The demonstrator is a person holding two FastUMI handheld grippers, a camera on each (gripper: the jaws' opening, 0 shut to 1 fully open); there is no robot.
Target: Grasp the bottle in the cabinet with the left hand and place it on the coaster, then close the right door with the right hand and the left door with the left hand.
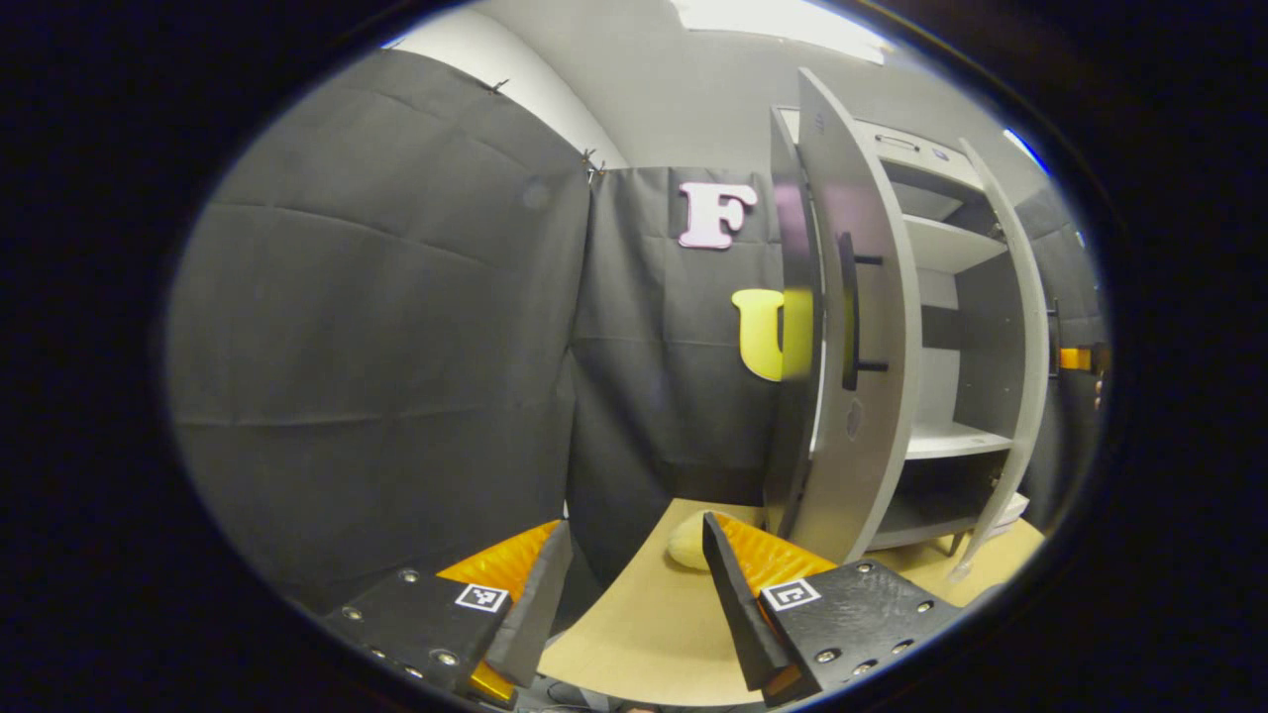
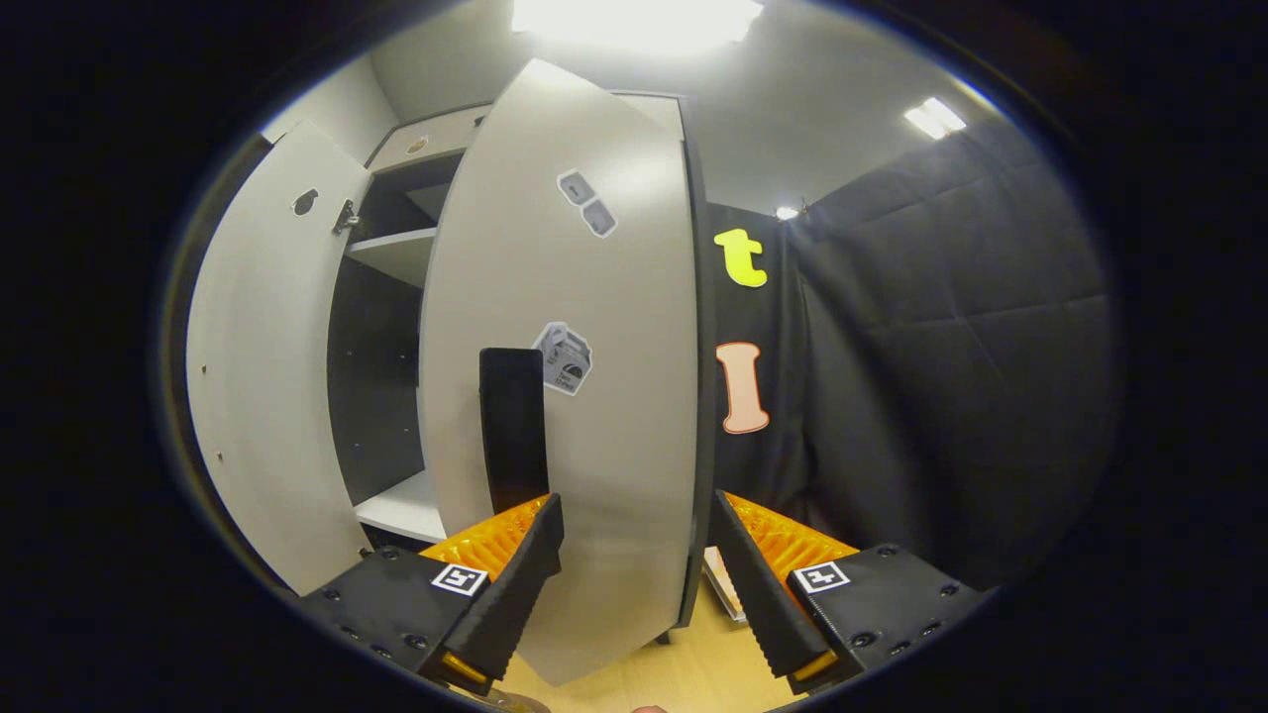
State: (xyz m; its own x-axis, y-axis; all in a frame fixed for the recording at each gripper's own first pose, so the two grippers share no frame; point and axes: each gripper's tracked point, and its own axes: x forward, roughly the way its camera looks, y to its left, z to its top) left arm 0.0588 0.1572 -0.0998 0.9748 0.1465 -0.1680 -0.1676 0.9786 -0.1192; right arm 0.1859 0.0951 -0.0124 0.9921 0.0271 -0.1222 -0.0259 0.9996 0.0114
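Right tongs (image 2: 634,584) are spread around the right door's (image 2: 584,327) edge, beside its black handle (image 2: 513,426). Left tongs (image 1: 634,594) gape empty over the table (image 1: 644,634), left door (image 1: 862,337) ajar.

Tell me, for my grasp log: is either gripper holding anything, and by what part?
Nothing is held. The left gripper is open over the table; the right gripper straddles the right door's edge, open.

Left gripper (image 1: 634,584) open over the table (image 1: 644,634); cabinet (image 1: 931,347) with both doors ajar at right
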